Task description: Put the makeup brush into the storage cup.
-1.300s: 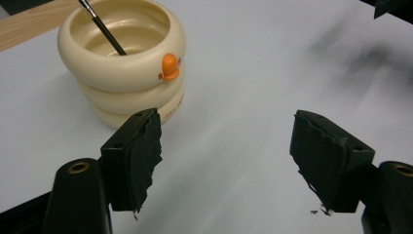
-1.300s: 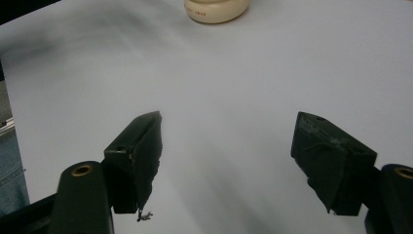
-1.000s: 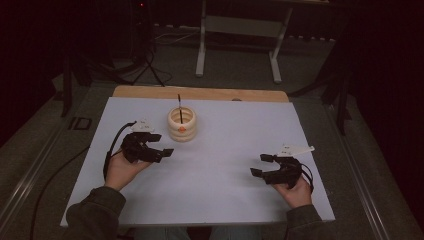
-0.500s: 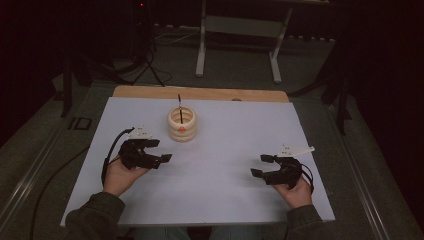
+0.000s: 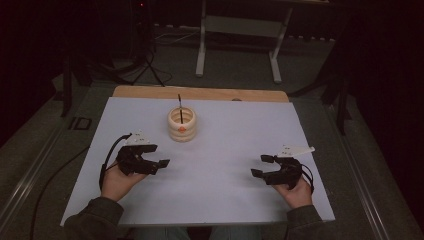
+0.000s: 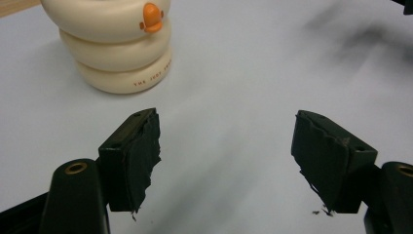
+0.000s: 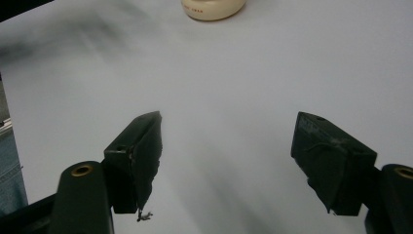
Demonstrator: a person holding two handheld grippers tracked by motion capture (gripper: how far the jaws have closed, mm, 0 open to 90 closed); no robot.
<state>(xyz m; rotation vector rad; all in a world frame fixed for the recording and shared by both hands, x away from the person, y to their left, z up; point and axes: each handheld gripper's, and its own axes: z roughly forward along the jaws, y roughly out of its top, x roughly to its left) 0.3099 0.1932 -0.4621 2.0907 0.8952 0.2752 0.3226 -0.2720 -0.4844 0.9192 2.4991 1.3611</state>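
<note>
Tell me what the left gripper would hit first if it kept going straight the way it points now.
Probably nothing on the sheet. The left gripper stands open, and the cream ring stack sits off to the left of its line; between the jaws lies bare white sheet. Farther off, depth is unclear.

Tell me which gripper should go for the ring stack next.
Left. The left gripper sits closer to the ring stack, open and empty, with the stack just ahead in its own view. The right gripper, also open, is farther away.
</note>
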